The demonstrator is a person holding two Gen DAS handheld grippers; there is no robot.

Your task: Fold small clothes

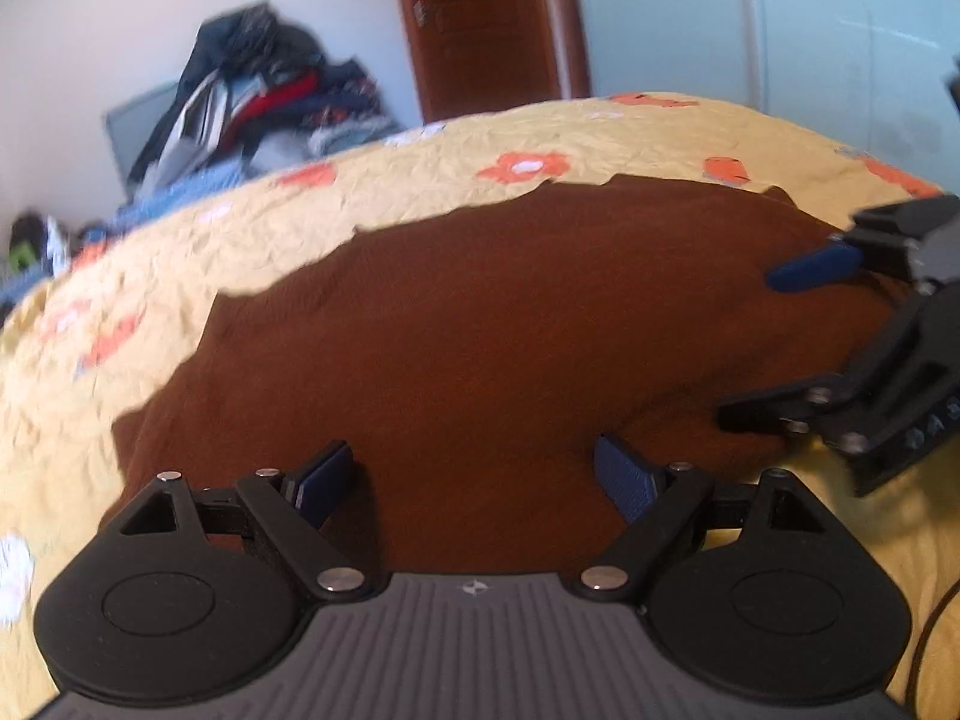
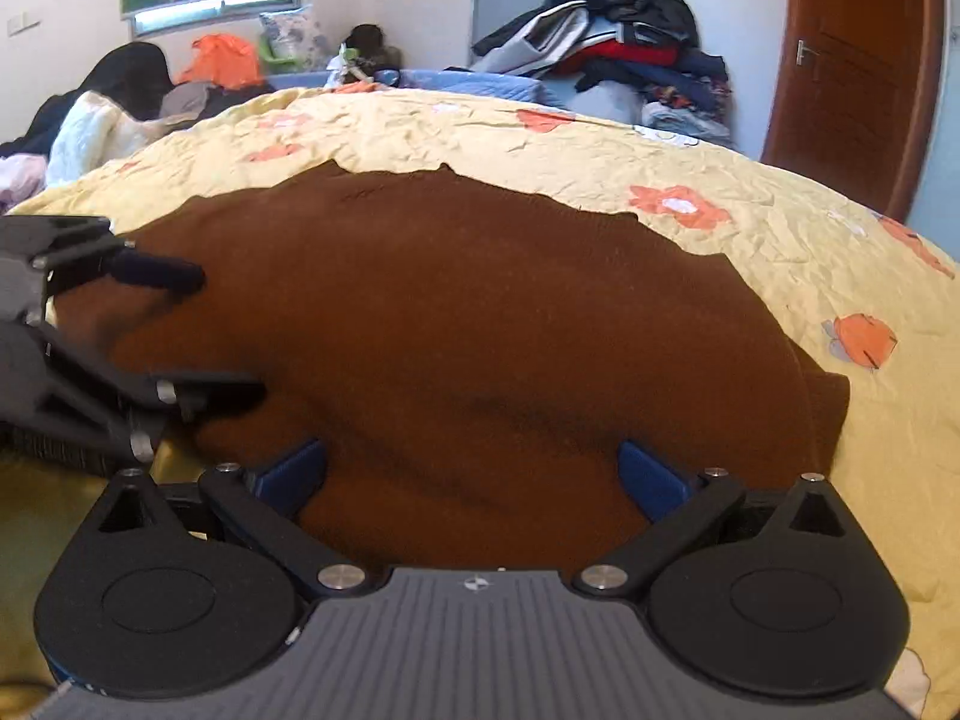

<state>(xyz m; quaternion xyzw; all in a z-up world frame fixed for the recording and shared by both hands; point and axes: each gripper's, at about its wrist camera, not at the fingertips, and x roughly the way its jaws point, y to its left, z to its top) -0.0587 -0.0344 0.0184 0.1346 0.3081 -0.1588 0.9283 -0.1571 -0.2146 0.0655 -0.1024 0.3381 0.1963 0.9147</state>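
A brown knit garment lies spread flat on a yellow flowered bedspread; it also fills the middle of the right wrist view. My left gripper is open, its blue pads apart over the garment's near edge. My right gripper is open too, over the same near edge further right. Each gripper shows in the other's view: the right one at the right side, the left one at the left side, both with jaws apart above the fabric.
The bedspread surrounds the garment. A heap of clothes sits beyond the bed's far edge, with more laundry at the far left. A brown door stands at the right; it also shows in the left wrist view.
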